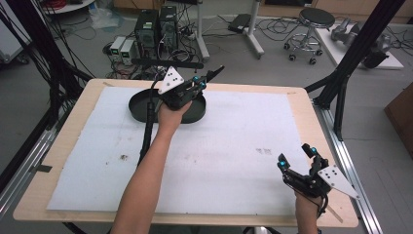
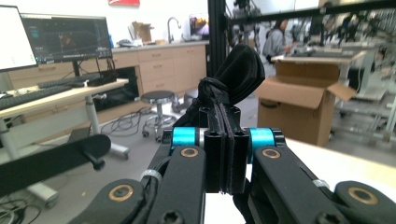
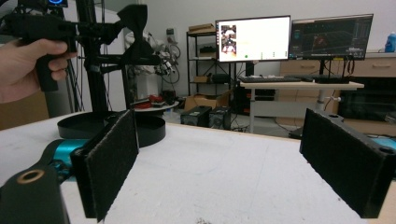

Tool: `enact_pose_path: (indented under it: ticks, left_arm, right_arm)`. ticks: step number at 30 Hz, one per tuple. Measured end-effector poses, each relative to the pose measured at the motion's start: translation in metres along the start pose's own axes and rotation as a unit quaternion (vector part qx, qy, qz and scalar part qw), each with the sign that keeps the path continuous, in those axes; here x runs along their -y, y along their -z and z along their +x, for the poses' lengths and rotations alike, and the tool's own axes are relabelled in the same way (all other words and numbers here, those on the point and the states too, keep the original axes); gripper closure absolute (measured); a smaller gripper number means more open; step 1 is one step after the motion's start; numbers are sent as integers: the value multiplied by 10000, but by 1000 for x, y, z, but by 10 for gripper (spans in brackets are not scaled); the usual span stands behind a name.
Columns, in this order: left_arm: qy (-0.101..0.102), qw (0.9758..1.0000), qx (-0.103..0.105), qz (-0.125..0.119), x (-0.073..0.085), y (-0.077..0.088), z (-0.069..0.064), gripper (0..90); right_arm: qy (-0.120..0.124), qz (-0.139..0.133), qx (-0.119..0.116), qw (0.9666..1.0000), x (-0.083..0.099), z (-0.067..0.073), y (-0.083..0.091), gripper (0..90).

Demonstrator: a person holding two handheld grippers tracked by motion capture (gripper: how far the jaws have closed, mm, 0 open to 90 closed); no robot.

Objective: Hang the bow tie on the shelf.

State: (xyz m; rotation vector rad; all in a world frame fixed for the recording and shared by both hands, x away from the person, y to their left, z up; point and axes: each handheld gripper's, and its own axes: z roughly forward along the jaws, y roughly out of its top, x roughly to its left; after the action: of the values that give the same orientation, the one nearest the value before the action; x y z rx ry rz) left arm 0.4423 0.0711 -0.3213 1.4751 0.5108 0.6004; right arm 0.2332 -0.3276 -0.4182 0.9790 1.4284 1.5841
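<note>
My left gripper (image 1: 199, 84) is held above a round, low-walled black pan (image 1: 141, 105) at the far middle of the table. It is shut on a thin black utensil (image 1: 215, 73) that sticks out up and to the right. In the left gripper view the jaws (image 2: 227, 140) clamp this utensil (image 2: 240, 70), whose end widens into a rounded blade. The right gripper view shows the same utensil (image 3: 135, 21) raised over the pan (image 3: 149, 128). My right gripper (image 1: 296, 156) rests low near the front right corner, open, with nothing between its pads (image 3: 109, 163).
A white sheet (image 1: 219, 146) covers most of the wooden table (image 1: 302, 97). A dark strip (image 1: 144, 139) runs beside the left forearm. Black frame posts (image 1: 341, 92) stand at the table's right and left edges. Computers, cables and a stool (image 1: 314, 29) lie on the floor beyond.
</note>
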Motion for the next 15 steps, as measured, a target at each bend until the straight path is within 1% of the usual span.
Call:
enact_pose_path:
  ticks: [4,6,7,8,9,10,11,15]
  left_arm:
    - [123,9998,-18,-134,3,-2,6,883]
    - [223,9996,-9,-162,7,-3,11,883]
    - [241,9996,-15,-169,8,-4,12,883]
    - [284,9994,-18,-194,11,-4,16,883]
    - [284,9994,-18,-194,11,-4,16,883]
    - [345,9992,-33,-215,14,-5,22,883]
    - [345,9992,-33,-215,14,-5,22,883]
    - [494,9983,-49,-296,21,-7,31,883]
  right_arm:
    - [13,19,3,10000,1,-1,-1,108]
    - [-2,44,16,10000,2,-1,-1,108]
    - [25,48,19,10000,3,-2,-1,108]
    - [35,68,24,10000,4,-2,-1,108]
    - [35,68,24,10000,4,-2,-1,108]
    - [71,55,39,10000,4,-1,-1,108]
    - [49,53,40,10000,4,-1,-1,108]
    - [106,86,40,9999,4,-1,-2,108]
